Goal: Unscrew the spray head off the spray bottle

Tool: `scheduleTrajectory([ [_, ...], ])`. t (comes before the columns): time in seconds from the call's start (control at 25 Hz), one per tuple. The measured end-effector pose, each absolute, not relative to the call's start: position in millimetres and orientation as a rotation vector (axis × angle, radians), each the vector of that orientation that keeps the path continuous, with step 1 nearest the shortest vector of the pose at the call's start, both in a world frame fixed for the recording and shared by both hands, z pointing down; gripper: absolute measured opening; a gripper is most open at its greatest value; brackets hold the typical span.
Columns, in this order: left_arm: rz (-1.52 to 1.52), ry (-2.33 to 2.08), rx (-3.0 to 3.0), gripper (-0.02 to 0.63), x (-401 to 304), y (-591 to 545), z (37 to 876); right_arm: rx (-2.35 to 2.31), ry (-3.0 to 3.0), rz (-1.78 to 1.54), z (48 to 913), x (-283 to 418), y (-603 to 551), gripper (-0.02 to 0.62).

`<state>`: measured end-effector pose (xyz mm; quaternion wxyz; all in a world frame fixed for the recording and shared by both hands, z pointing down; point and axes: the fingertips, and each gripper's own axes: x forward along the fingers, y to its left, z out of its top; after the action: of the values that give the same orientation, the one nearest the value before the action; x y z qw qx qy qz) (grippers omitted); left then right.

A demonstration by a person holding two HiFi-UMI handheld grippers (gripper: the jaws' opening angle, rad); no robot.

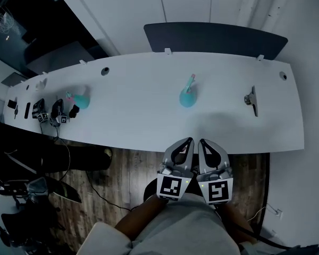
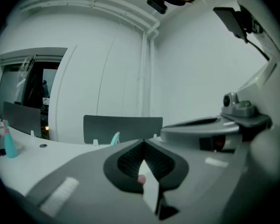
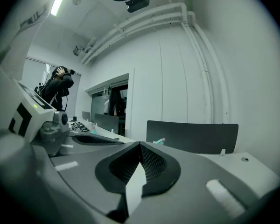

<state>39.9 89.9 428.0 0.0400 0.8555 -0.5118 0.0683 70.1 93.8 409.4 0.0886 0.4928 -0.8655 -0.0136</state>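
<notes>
The left gripper (image 1: 189,141) and right gripper (image 1: 202,142) hang closed and empty at the table's (image 1: 149,118) near edge. The spray bottle (image 1: 188,95) stands at twelve o'clock ahead. Arriving shut could topple it.

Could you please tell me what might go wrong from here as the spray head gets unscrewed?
1. Both the left gripper and the right gripper are shut and empty; reaching the spray bottle like that could knock it over.
2. The bottle stands free on the white table, so twisting its spray head without holding the body may just spin it.
</notes>
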Motion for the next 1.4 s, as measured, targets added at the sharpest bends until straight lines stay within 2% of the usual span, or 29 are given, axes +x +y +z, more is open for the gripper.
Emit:
scheduleTrajectory([
  [0.56,0.203,-1.596,2.544,0.000,24.7,31.6,445.5,1.382,-2.580,0.031,436.3,53.9,39.2,0.000],
  [0.92,0.336,-1.397,2.589,0.000,6.9,-30.6,482.8,1.455,-2.456,0.124,450.6,37.5,-26.6,0.000],
  [1.4,0.481,-1.400,2.527,0.002,-0.2,-73.0,521.0,1.358,-2.443,0.119,461.4,37.7,-66.1,0.000],
])
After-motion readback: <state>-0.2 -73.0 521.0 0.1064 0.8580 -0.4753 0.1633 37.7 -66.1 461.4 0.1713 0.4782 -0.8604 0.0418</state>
